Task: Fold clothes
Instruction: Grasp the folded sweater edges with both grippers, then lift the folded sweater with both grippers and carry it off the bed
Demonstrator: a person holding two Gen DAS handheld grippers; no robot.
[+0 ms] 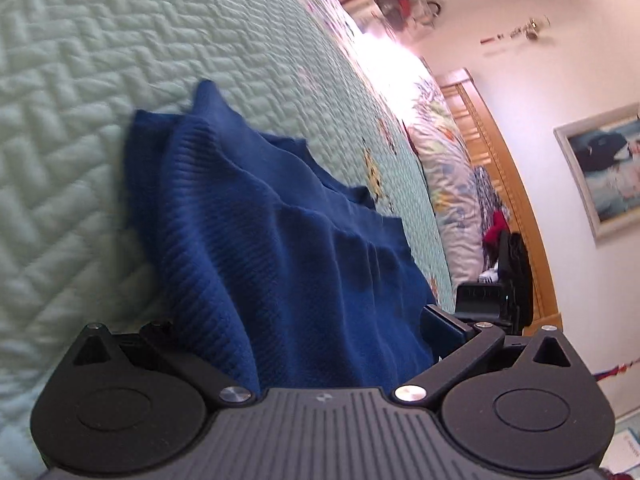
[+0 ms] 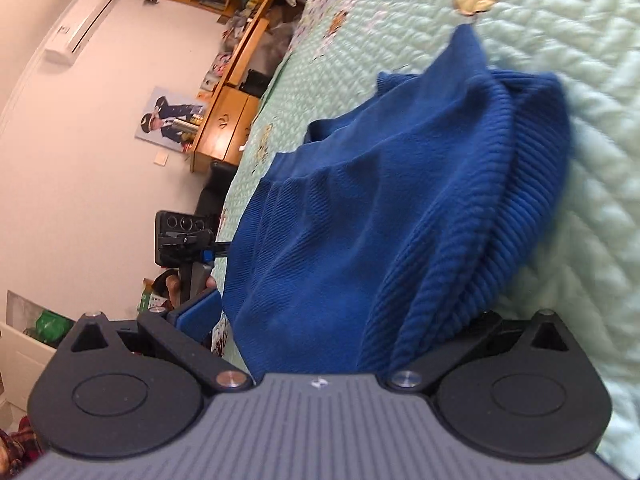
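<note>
A blue knitted sweater (image 1: 280, 240) lies bunched on a pale green quilt (image 1: 80, 120), its fabric ribbed in fine rows and gathered into soft ridges and peaks. The quilt is stitched in a raised herringbone pattern, with small printed flowers farther off. In the left wrist view the left gripper (image 1: 304, 332) stands wide apart, its black linkage arms splayed to either side; the sweater's folds lie between the fingers and drape over the gripper's front edge, and one blue finger pad (image 1: 444, 328) shows clear of the cloth at the right, so nothing is clamped. In the right wrist view the right gripper (image 2: 344, 324) is likewise spread wide, the sweater (image 2: 400, 208) heaped between its fingers; the thick ribbed hem hides the right finger, while the left blue pad (image 2: 200, 316) stands free beside the cloth. Whether that hidden finger presses the knit cannot be told. Beyond the bed's edge the other gripper (image 2: 184, 236) shows, dark and boxy, held by a hand (image 2: 172, 284). A wooden dresser (image 2: 228, 120) stands against the white wall.
</note>
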